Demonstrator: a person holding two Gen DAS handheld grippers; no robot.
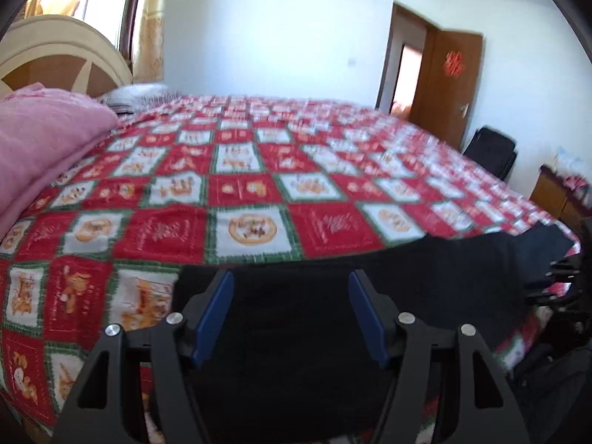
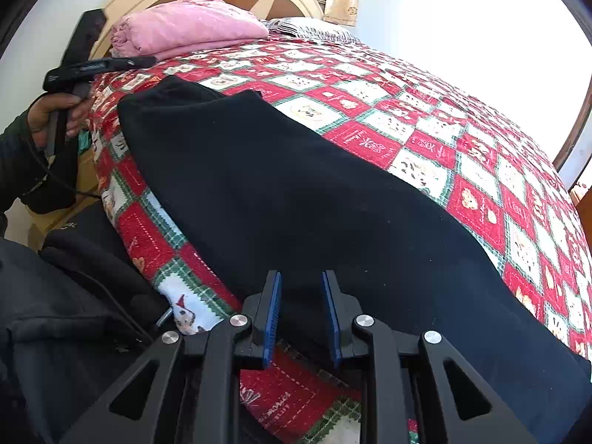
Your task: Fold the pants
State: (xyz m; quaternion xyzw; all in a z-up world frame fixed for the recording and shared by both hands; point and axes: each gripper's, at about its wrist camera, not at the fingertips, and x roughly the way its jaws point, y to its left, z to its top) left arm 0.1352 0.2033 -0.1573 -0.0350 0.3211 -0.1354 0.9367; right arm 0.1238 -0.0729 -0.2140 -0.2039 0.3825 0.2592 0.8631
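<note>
left wrist: low, across bed (image 1: 259, 170) | right wrist: headboard-ward | shared: pants (image 2: 296, 192)

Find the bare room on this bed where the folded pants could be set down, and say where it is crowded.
Free: the wide stretch of quilt between the pants and the far edge toward the door. Crowded: the headboard end, with the pink blanket and pillow, and the near edge, which the pants cover, with both grippers, left and right, over it.

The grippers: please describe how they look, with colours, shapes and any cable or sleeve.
Both the left gripper and the right gripper have black angular frames with triangular cut-outs, round silver bolts and flat blue fingers. The hand wears a dark sleeve; a thin black cable hangs below it.
</note>
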